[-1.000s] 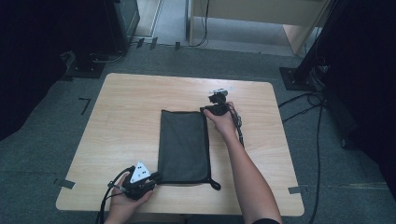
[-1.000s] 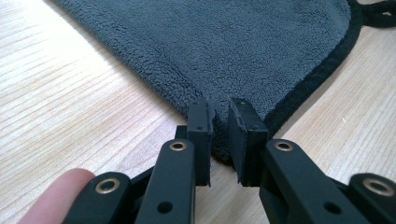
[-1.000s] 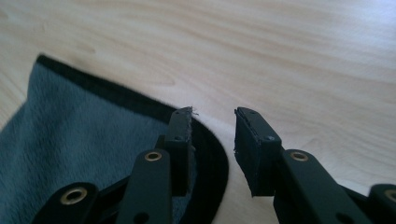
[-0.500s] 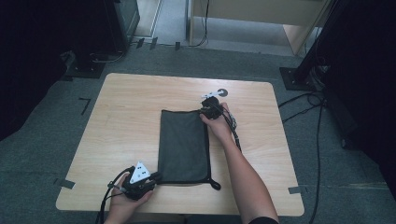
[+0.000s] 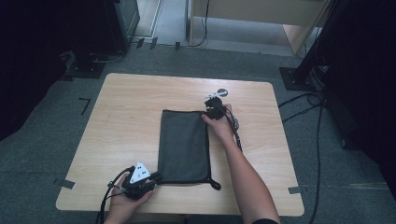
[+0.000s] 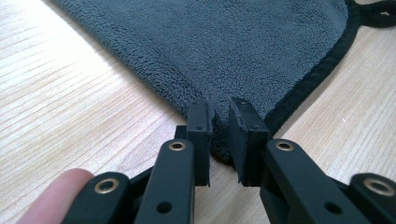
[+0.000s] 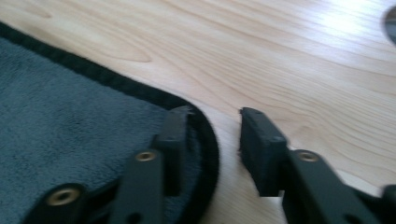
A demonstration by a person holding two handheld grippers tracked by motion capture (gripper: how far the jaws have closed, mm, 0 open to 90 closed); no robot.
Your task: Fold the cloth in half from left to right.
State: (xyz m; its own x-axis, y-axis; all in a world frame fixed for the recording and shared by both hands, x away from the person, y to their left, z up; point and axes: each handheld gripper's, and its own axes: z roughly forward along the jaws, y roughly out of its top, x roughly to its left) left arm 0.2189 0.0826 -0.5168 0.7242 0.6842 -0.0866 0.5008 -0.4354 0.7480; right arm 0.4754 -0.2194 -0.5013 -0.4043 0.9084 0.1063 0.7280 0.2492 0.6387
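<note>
My left gripper [image 6: 219, 140] is clamped on the cloth's [image 5: 183, 144] near corner, right gripper [image 7: 212, 140] has just been opening with the far corner's hem lying between its spread jaws, unpinched, cloth's long axis running jaw to jaw between them.

The left gripper [image 5: 152, 177] sits low at the grey fleece cloth's [image 5: 183, 144] near corner, jaws pinching it — the right gripper [image 5: 211, 112], at the far corner, has just been opening, forearm outstretched.

Small round dark object [image 5: 221, 93] on the far bench [image 5: 130, 107]: too small to identify. Right gripper view blurred.
</note>
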